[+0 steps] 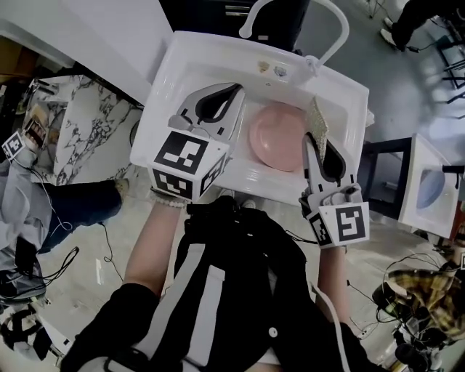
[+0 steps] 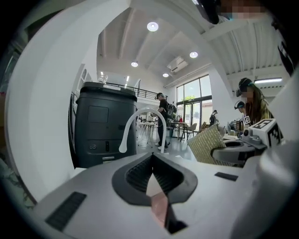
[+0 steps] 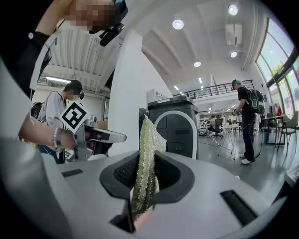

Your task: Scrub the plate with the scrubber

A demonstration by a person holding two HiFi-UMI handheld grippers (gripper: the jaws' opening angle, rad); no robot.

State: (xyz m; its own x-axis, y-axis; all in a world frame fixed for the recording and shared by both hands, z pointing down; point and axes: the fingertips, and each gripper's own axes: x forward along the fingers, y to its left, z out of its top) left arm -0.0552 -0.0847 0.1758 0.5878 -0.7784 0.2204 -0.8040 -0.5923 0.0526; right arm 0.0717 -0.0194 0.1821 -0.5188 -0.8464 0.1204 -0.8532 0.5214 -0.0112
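Note:
A pink plate (image 1: 278,138) lies in the white sink (image 1: 182,58). My right gripper (image 1: 311,139) is shut on a yellow-green mesh scrubber (image 1: 317,121), which sticks up from the jaws above the plate's right edge. In the right gripper view the scrubber (image 3: 148,135) stands clamped between the dark pads (image 3: 170,175). My left gripper (image 1: 237,89) hovers over the sink's left half beside the plate, shut with nothing in it. In the left gripper view its jaws (image 2: 152,158) meet, and the scrubber (image 2: 207,144) shows to the right.
A white curved faucet (image 1: 330,18) arches over the sink's back rim. A marble-patterned surface (image 1: 80,123) lies to the left and another white basin (image 1: 432,185) to the right. A dark grey machine (image 2: 105,123) and several people stand in the room behind.

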